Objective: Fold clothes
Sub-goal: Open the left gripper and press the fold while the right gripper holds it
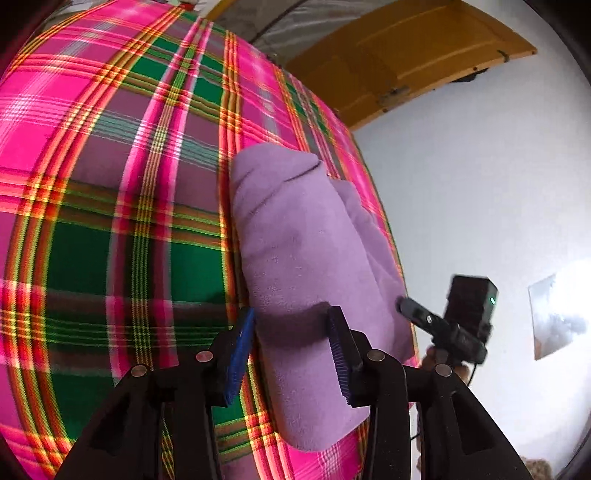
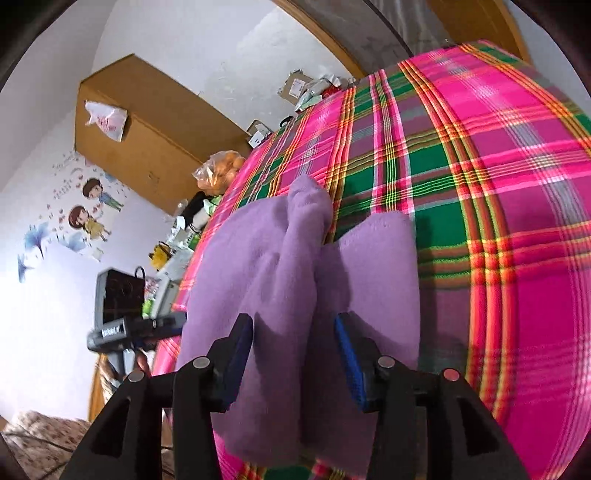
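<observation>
A pink-and-green plaid sheet (image 1: 110,206) covered the surface, its edges cut off by both views. On it lay the purple fleece garment (image 1: 295,236), bunched into 2 thick folds directly ahead of each hand-held gripper. The left hand-held gripper (image 1: 291,354) and the right hand-held gripper (image 2: 293,358) both stood released, fingers straddling the fleece; their contact underneath was hidden.

White plastered walls (image 2: 177,33), wooden door (image 1: 417,48) in upper corner, wooden cabinet (image 2: 147,136) mounted against wall, cartoon wall stickers (image 2: 85,214) beside it, pink-and-green plaid bedcover (image 1: 110,192), cluttered side surface with bag of oranges (image 2: 219,171), bright glare at lower wall
</observation>
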A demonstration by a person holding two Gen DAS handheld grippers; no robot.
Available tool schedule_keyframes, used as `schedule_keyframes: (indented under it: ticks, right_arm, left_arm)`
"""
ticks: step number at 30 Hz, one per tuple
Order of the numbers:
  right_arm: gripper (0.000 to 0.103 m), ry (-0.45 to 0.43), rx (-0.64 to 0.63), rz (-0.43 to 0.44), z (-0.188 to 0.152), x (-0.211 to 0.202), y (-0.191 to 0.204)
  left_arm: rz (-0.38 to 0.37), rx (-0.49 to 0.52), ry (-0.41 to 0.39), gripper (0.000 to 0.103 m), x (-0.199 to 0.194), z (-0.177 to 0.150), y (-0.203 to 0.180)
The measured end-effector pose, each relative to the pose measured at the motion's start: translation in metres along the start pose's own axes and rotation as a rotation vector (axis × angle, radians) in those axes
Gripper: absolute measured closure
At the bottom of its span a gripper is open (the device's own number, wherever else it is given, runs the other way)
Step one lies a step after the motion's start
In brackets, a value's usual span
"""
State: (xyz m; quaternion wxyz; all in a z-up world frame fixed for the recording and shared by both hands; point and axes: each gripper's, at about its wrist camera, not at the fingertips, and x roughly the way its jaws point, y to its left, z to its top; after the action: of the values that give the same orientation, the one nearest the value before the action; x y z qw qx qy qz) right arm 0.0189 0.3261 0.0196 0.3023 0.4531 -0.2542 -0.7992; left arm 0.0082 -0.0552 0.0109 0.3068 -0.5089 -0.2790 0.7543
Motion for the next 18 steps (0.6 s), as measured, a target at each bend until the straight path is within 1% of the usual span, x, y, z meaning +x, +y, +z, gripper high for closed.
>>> schedule_keyframes:
  ticks: [2, 3, 8, 10, 12, 15, 18]
  right_arm:
    - [0.056, 0.006, 0.005, 0.017, 0.005, 0.004, -0.001]
    - [0.056, 0.018, -0.001, 0.019, 0.008, 0.008, -0.001]
    - [0.056, 0.059, 0.013, 0.019, 0.019, 0.029, -0.001]
    - [0.069, 0.063, 0.016, 0.029, 0.023, 0.035, 0.001]
    - [0.084, 0.057, 0.009, 0.029, 0.023, 0.038, 0.004]
    - [0.089, 0.038, 0.002, 0.029, 0.022, 0.039, 0.009]
    - [0.090, -0.007, -0.027, 0.028, 0.021, 0.029, 0.018]
  left_arm:
    - [-0.006, 0.003, 0.004, 0.056, 0.000, -0.001, 0.003]
    - [-0.012, 0.001, 0.006, 0.053, -0.005, -0.007, 0.004]
    - [-0.039, -0.029, 0.026, 0.050, -0.003, -0.010, 0.012]
    - [-0.051, -0.041, 0.031, 0.048, -0.001, -0.010, 0.014]
    - [-0.059, -0.055, 0.037, 0.048, -0.004, -0.012, 0.019]
    - [-0.065, -0.069, 0.043, 0.047, -0.014, -0.022, 0.026]
    - [-0.057, -0.060, 0.038, 0.047, -0.016, -0.023, 0.025]
